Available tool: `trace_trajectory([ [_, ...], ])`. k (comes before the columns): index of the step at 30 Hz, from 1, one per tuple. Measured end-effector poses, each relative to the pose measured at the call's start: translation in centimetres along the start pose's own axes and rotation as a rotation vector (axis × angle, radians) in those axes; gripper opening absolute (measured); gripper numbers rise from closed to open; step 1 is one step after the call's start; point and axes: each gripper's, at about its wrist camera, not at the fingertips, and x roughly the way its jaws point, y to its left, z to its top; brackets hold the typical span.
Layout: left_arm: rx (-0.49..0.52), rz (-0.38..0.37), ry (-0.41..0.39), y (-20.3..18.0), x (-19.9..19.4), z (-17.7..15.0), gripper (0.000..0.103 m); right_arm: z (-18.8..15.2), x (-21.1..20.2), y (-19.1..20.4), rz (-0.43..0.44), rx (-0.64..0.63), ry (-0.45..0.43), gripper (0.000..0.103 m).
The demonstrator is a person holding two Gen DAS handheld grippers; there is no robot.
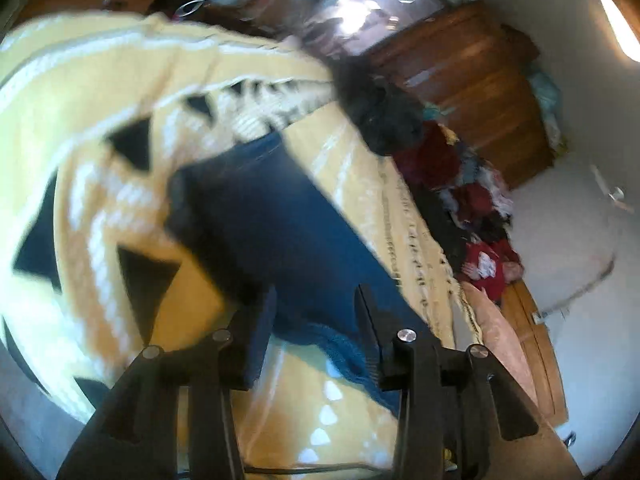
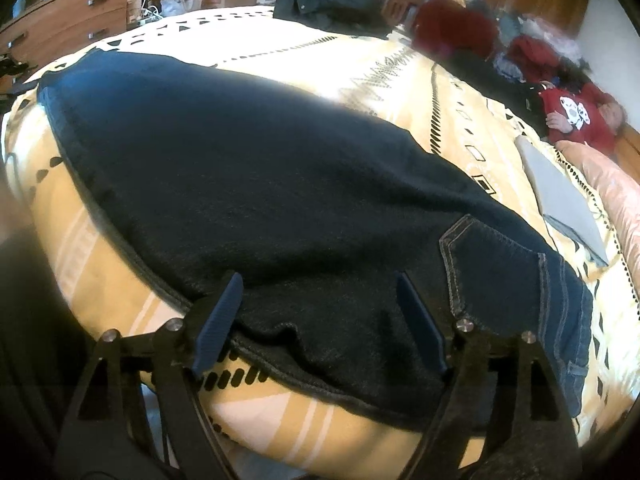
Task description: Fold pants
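Observation:
Dark blue jeans (image 2: 260,184) lie flat on a yellow patterned bedspread (image 2: 360,64), legs together, reaching to the far left; a back pocket (image 2: 492,272) shows at the near right. My right gripper (image 2: 320,312) is open, low over the near edge of the jeans. In the blurred left wrist view the jeans (image 1: 280,232) stretch away from me, the hem end far. My left gripper (image 1: 316,320) is open above the near end of the jeans, holding nothing.
A dark jacket (image 2: 328,0) lies at the bed's far side. A pile of red and mixed clothes (image 2: 520,52) is at the right. A grey flat item (image 2: 560,196) and a pink pillow (image 2: 616,196) lie at the right edge. Wooden drawers (image 2: 68,16) stand far left.

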Motion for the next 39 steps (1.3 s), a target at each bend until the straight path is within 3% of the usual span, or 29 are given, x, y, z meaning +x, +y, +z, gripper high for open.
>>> trace_trajectory([
  [4,-0.093,-0.002,-0.039,2.1,0.4,-0.7,0.041,0.1,0.0,0.1,-0.002,-0.004,0.003,0.080],
  [12,-0.109,0.028,-0.073,1.5,2.6,0.2,0.041,0.1,0.0,0.4,-0.005,-0.008,0.009,0.080],
  [20,-0.153,0.038,-0.082,1.1,2.2,-0.6,0.041,0.1,0.1,0.4,-0.001,-0.002,0.012,0.080],
  [32,-0.097,0.125,-0.051,-0.2,1.6,-2.1,0.042,-0.1,0.4,0.6,0.000,0.003,0.014,0.084],
  [39,-0.130,0.061,-0.047,1.2,1.2,-2.7,0.045,-0.2,0.6,0.5,-0.001,0.021,0.011,0.086],
])
